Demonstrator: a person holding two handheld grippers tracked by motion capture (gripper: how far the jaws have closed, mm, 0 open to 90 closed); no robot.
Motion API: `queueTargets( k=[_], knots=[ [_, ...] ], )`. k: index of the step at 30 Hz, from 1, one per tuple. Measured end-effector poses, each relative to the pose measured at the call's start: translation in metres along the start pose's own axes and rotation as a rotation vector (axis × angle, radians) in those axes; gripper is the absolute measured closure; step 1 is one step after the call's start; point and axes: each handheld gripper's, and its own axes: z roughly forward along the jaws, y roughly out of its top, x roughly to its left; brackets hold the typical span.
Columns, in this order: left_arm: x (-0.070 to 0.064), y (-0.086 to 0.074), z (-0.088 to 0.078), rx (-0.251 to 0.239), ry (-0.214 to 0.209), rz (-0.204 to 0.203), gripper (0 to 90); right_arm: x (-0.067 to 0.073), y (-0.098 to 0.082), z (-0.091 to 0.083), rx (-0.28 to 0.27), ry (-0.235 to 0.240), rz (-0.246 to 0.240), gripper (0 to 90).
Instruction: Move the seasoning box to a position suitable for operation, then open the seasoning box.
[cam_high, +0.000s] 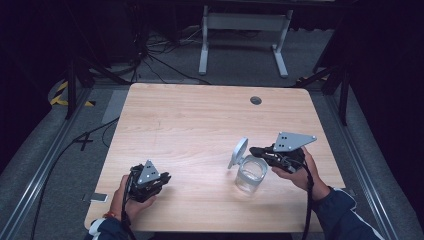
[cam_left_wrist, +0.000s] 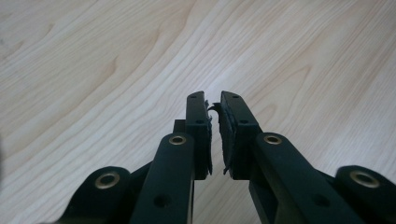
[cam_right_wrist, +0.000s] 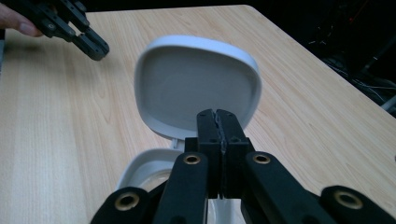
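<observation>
The wooden counter (cam_high: 200, 125) carries a clear container (cam_high: 250, 175) near its right front, its white hinged lid (cam_right_wrist: 196, 88) standing open and upright. The right gripper (cam_high: 257, 150) hovers over the container's mouth with its fingers (cam_right_wrist: 208, 126) pressed together on nothing, tips just in front of the lid's inner face. The left gripper (cam_high: 162, 179) rests near the left front, well apart, fingers (cam_left_wrist: 198, 121) almost closed and empty; to shut the lid well, I judge it should brace the container while the right pushes gently.
</observation>
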Motion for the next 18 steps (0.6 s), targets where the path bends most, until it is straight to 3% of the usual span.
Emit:
queueTargets(
  k=[2,5,6,12,18],
  knots=[
    [0.002,-0.004,-0.001,-0.001,0.004,-0.008,81.1,-0.002,-0.002,-0.002,0.003,-0.002,0.010,89.6],
    [0.008,-0.013,-0.005,-0.003,0.005,-0.051,77.2,-0.004,-0.004,-0.005,0.008,-0.013,0.004,89.5],
    [0.010,-0.013,-0.006,0.013,0.005,-0.051,74.4,-0.005,-0.005,-0.006,0.005,-0.014,0.005,89.5],
    [0.016,-0.019,-0.004,0.001,0.012,-0.069,64.3,-0.007,-0.010,-0.011,0.013,-0.023,0.019,88.4],
    [0.025,-0.024,0.000,0.027,0.012,-0.059,49.2,-0.007,-0.021,-0.023,0.030,-0.053,0.030,83.9]
  ],
)
